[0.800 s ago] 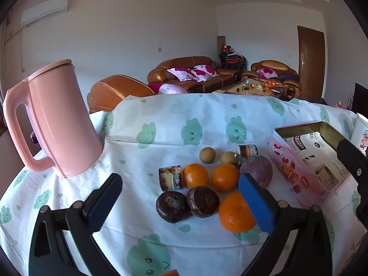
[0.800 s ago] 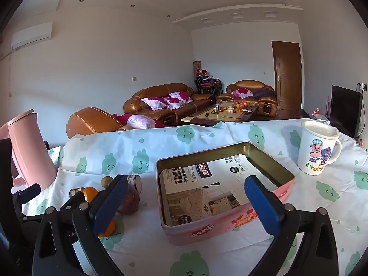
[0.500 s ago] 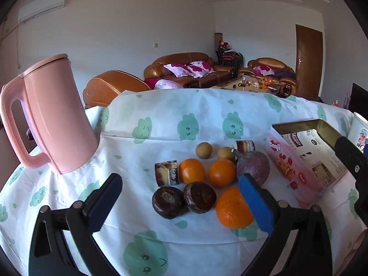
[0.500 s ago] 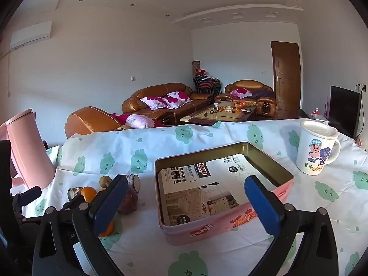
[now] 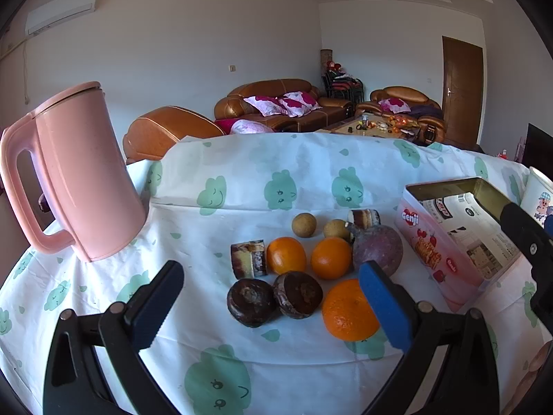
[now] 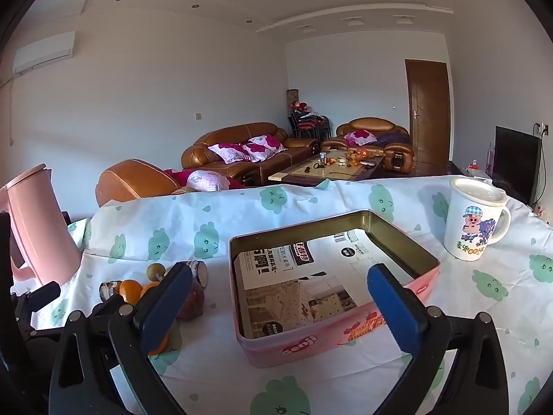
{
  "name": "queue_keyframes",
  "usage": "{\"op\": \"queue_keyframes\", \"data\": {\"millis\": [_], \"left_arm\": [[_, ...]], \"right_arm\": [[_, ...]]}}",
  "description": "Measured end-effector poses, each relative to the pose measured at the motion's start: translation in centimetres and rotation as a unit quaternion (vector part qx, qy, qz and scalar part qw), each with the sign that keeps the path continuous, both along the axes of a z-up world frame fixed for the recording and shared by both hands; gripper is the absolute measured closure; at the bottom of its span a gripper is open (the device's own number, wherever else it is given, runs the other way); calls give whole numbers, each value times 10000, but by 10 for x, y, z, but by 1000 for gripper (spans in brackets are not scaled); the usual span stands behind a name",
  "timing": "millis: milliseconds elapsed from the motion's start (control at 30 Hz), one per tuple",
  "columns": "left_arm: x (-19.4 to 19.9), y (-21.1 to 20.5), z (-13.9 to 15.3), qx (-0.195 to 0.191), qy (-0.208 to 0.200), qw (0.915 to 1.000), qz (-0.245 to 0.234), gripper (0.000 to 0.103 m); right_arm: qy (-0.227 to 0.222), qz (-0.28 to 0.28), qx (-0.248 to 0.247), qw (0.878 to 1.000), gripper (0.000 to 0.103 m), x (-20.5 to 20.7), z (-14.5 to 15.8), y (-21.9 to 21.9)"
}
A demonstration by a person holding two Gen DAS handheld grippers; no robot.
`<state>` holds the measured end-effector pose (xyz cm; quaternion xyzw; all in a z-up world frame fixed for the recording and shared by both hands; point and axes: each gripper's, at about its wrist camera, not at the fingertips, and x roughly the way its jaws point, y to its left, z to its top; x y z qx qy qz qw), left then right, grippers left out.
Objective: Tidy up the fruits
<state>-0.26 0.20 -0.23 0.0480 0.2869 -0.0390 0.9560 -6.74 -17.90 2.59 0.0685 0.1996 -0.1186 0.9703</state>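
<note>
Starting: tin (image 6: 331,337) holds no fruit
Left: fruits (image 5: 331,257) all on cloth
Claws: left gripper (image 5: 273,306), right gripper (image 6: 280,306) both wide, holding nothing

Pink jug (image 5: 79,173) standing on the table (image 5: 242,186) at its left edge. White pig mug (image 6: 475,221) at the table's right side, lid on. Brown sofa (image 6: 242,148) far behind the table, with pink pillows (image 6: 247,147).

The table (image 5: 242,186), under a white cloth with green cloud faces, carries a pink jug (image 5: 76,173) at 9 o'clock, oranges (image 5: 349,311), dark fruits (image 5: 250,302) and cake pieces (image 5: 249,259) at centre, an open tin (image 6: 331,283) at 3 o'clock, and a cartoon mug (image 6: 475,219) beyond it.
</note>
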Motion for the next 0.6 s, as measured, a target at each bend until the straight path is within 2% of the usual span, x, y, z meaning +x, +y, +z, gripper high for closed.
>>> {"op": "queue_keyframes", "data": {"millis": [400, 600], "left_arm": [[1, -2, -1, -10, 55, 10000, -42, 0], [1, -2, -2, 2, 41, 10000, -55, 0]], "right_arm": [[50, -136, 60, 9999, 1, 1, -10, 3], [74, -111, 57, 9999, 1, 1, -2, -4]]}}
